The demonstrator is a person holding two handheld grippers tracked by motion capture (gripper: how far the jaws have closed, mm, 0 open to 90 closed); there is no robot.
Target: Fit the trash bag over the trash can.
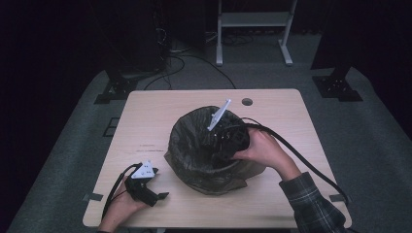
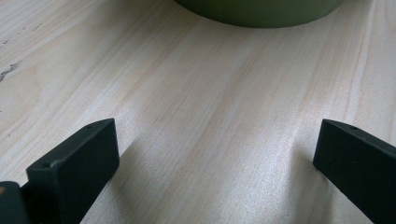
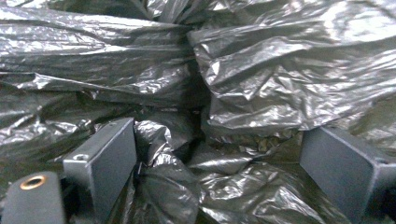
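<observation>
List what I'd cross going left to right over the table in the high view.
Left claw → bin with black bag → right hand reaching into it → sleeve

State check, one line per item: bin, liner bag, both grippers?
bin: upright on the table, lined.
bag: black plastic, open-mouthed, draped over the bin rim, crumpled inside.
right gripper: down inside the bag, jaws wide, film bunched between them, not pinched.
left gripper: resting low over bare table beside the bin, jaws open, holding nothing.
</observation>
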